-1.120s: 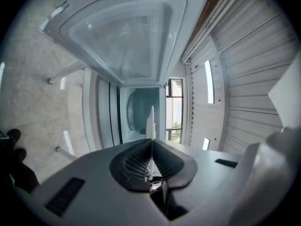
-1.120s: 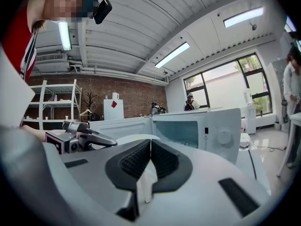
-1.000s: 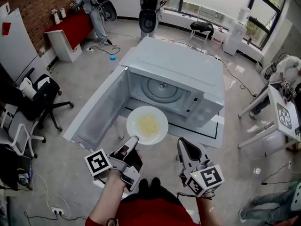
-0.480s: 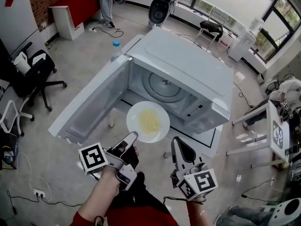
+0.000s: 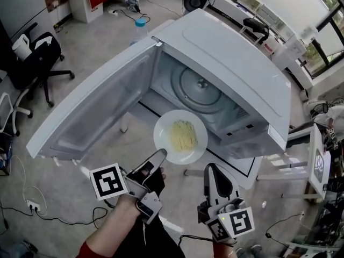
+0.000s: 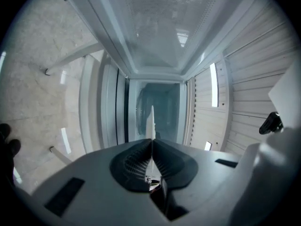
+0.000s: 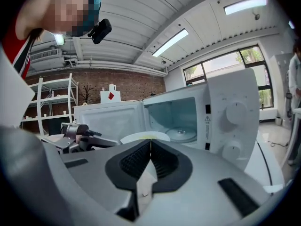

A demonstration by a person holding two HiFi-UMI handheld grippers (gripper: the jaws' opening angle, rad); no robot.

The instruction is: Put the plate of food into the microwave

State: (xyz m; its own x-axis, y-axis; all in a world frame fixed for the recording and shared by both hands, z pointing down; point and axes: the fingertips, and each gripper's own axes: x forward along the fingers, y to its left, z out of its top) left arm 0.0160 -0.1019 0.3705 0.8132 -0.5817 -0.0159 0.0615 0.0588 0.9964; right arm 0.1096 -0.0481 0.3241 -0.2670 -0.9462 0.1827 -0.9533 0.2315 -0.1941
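We find no word, brand or number that can be read. Ahead of the right gripper (image 7: pixel 150 141) and a little to its right, the microwave (image 7: pixel 235 126) carries a small warning-triangle label (image 7: pixel 207 119) on its control panel; the print beneath is too small to read. Far off to that gripper's left, a white sign (image 7: pixel 111 96) shows a red diamond. Behind the left gripper (image 5: pixel 161 156), its cube bears a black-and-white square marker (image 5: pixel 109 181); the right gripper's cube bears a second marker (image 5: pixel 237 221).

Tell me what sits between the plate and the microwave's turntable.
Nothing: only bare cavity floor separates the plate from the turntable, seen in the head view.
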